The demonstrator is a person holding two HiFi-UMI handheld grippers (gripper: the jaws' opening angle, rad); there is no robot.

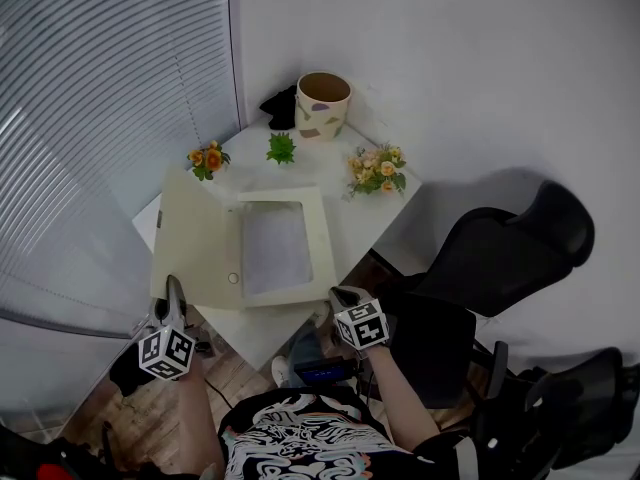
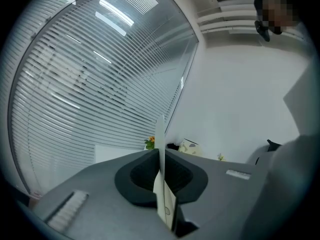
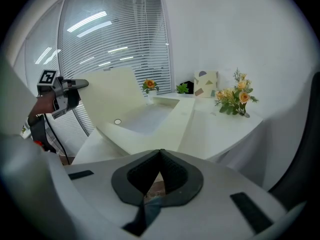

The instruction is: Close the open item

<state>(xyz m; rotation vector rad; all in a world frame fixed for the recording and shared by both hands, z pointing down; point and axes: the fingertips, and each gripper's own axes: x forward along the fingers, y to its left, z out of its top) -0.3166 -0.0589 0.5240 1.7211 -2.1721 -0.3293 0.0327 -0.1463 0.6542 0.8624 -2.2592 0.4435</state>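
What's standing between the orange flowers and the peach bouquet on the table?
A small green plant; the head view shows it clearly.

The right gripper (image 3: 160, 153) fills the six o'clock edge, its dark jaws closed tip to tip with nothing between them. Beyond, a cream folder (image 3: 150, 121) lies open on a white-draped table (image 3: 225, 126). Its cover tilts up toward ten o'clock, where the left gripper (image 3: 82, 84), marker cube on top, meets its edge. A round snap (image 3: 117, 121) sits near the fold. From twelve to two o'clock stand an orange flower (image 3: 149, 85), a small green plant (image 3: 183, 88), a patterned pot (image 3: 205, 83) and a bouquet (image 3: 235, 99). Slatted blinds (image 3: 110, 39) fill eleven o'clock
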